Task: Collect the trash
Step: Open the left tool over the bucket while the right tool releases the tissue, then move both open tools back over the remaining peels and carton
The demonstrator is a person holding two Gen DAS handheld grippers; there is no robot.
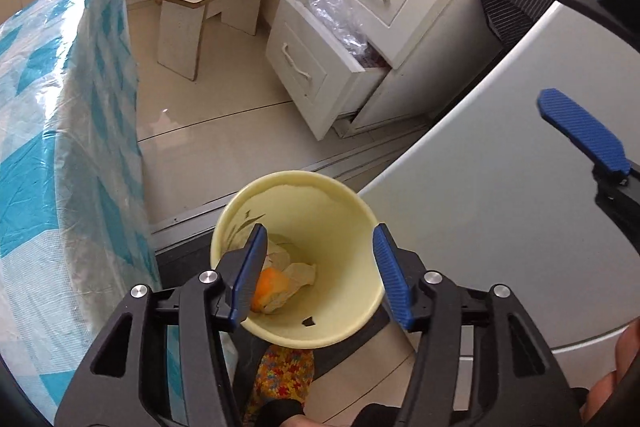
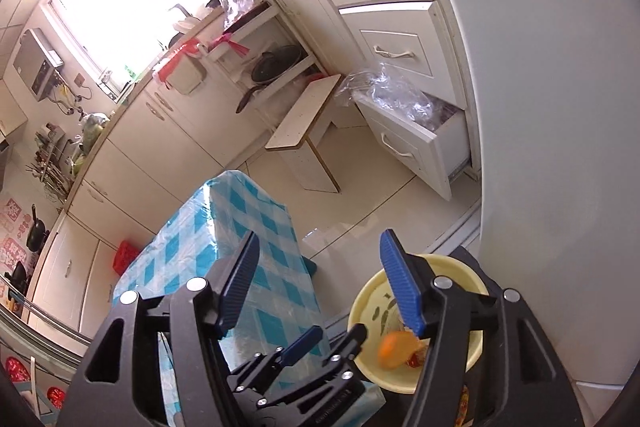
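A pale yellow bin stands on the floor beside a table. It holds an orange peel and crumpled paper. My left gripper hovers open over the bin's mouth and holds nothing. In the right wrist view the bin sits low at the right, with the orange peel inside. My right gripper is open and empty, above the bin and the table. One blue finger of the right gripper shows at the right edge of the left wrist view. The left gripper shows below in the right wrist view.
A table with a blue-and-white checked cover stands left of the bin. A grey-white fridge side rises on the right. A white cabinet has an open bottom drawer with clear plastic bags. A small wooden stool stands behind.
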